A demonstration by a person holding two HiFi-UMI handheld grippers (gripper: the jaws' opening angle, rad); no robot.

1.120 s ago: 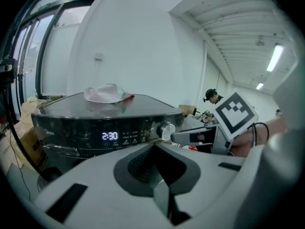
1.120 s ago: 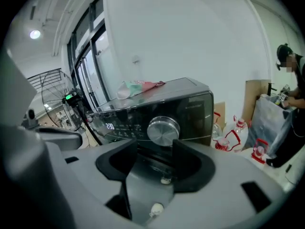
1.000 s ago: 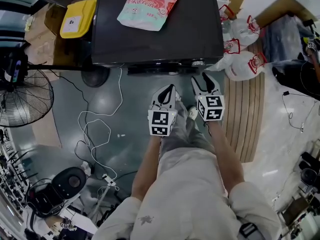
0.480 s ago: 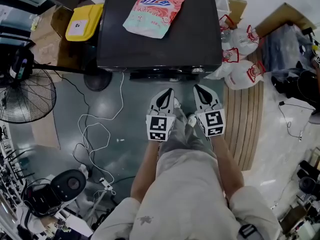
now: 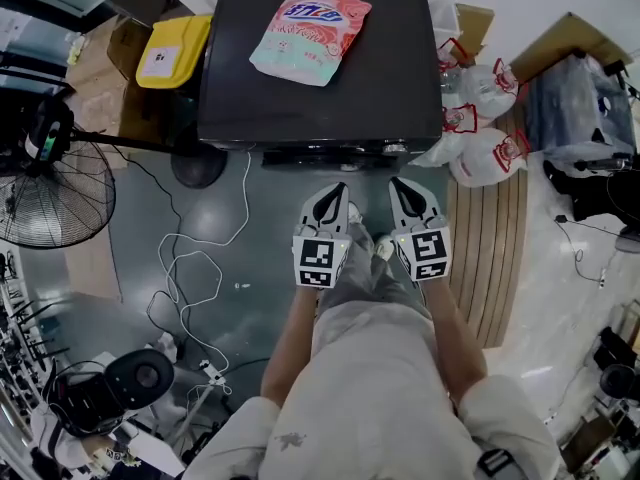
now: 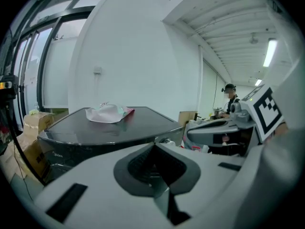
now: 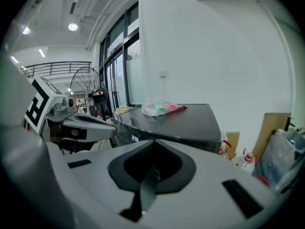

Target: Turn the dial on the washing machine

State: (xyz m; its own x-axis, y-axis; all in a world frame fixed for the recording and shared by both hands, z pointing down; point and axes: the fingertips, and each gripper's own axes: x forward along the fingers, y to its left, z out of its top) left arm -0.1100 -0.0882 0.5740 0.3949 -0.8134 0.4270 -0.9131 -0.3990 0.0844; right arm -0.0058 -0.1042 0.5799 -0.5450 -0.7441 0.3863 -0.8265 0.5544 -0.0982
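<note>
1. Head view: washing machine (image 5: 320,68) at far centre, with its dial (image 5: 397,150) at the front panel's right end, apart from both grippers.
2. Left gripper (image 5: 336,190) and right gripper (image 5: 402,186): jaws together, empty.
3. Right gripper view alone shows the lit display (image 7: 136,138).

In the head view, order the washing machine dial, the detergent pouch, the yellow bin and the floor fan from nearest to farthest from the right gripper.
From the right gripper:
1. Dial, just ahead, on the washing machine front.
2. Detergent pouch, on its top, ahead-left.
3. Yellow bin, beyond its left side.
4. Floor fan, far left.
</note>
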